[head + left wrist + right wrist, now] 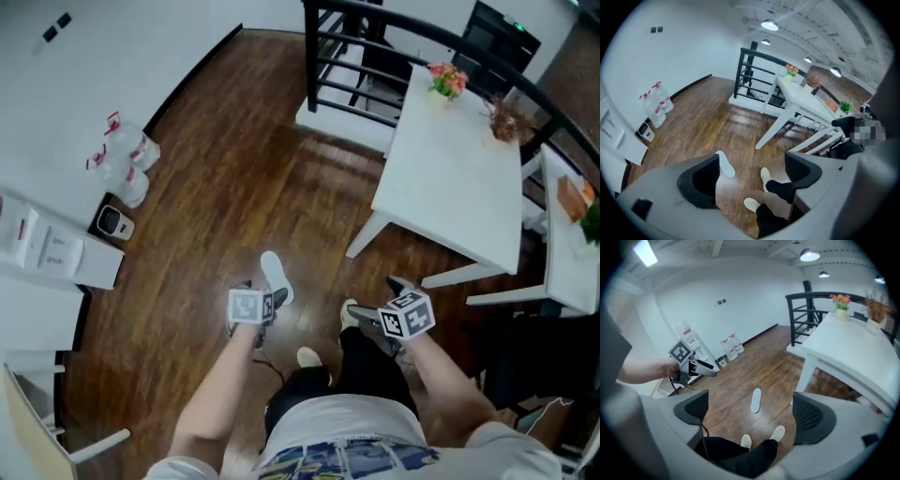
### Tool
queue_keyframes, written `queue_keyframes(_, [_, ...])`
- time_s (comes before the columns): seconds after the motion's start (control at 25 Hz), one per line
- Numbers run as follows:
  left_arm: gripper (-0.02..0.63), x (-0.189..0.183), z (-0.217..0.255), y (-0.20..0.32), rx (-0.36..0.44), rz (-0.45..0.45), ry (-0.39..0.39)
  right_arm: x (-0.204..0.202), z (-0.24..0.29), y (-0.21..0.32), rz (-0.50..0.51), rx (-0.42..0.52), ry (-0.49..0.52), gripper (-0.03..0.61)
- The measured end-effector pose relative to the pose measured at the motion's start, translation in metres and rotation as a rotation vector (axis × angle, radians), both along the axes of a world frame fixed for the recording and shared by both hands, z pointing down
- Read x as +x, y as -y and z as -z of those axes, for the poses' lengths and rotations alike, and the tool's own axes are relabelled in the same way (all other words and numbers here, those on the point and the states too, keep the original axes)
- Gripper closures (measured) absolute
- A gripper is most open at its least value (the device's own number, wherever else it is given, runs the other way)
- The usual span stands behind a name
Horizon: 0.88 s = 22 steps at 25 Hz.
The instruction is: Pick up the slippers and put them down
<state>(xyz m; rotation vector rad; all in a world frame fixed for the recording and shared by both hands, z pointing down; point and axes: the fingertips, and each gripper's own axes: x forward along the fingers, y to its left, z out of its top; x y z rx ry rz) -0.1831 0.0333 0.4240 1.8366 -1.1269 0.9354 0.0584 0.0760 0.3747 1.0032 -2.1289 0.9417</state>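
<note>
We stand on a dark wooden floor [216, 169] with both tools held well above it. The left tongs [750, 176] stand apart, with nothing between the jaws but boards far below. The right tongs [750, 413] are likewise parted and empty.

A single white slipper [273, 272] lies flat on the floor near the centre of the head view, just ahead of our pale shoes [307, 356]. No second loose slipper shows in any view.

The slipper's long axis runs almost straight up the frame, pointing away from us. In the head view it sits directly above the left tongs and well to the left of the right tongs, so we judge the left hand the nearer. The right gripper view shows it centred between the jaws, but well apart from them.

By our reading, nothing is picked up yet. The reach looks to call for a long drop forward and down, with the jaws set across the slipper's narrow width rather than along its length.
</note>
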Motion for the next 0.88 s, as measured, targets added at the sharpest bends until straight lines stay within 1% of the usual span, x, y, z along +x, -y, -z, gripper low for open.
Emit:
queue_keyframes(0.12, [0.183,0.03,0.069,-0.041,0.04,-0.053,-0.005,0.057,0.065,-0.049,-0.084,0.052,0.006,0.031])
queue_keyframes(0.2, [0.183,0.065,0.102,-0.054,0.073,-0.116,-0.028,0.104,0.1,-0.068,-0.156,0.108,-0.004,0.031])
queue_keyframes(0.28, [0.182,0.107,0.122,-0.066,0.088,-0.182,-0.066,0.158,0.121,-0.087,-0.242,0.157,-0.031,0.031])
queue_keyframes(0.4, [0.183,0.167,0.137,-0.081,0.092,-0.237,-0.097,0.232,0.138,-0.114,-0.345,0.189,-0.044,0.026])
queue_keyframes(0.56, [0.183,0.249,0.149,-0.092,0.094,-0.277,-0.125,0.309,0.152,-0.15,-0.428,0.207,-0.039,0.021])
queue_keyframes(0.64, [0.183,0.291,0.157,-0.095,0.108,-0.304,-0.135,0.347,0.155,-0.163,-0.467,0.224,-0.039,0.021])
queue_keyframes(0.76, [0.183,0.346,0.168,-0.101,0.123,-0.342,-0.154,0.39,0.156,-0.183,-0.504,0.239,-0.045,0.021])
queue_keyframes(0.88, [0.183,0.387,0.174,-0.108,0.125,-0.369,-0.159,0.42,0.155,-0.198,-0.515,0.239,-0.046,0.021])
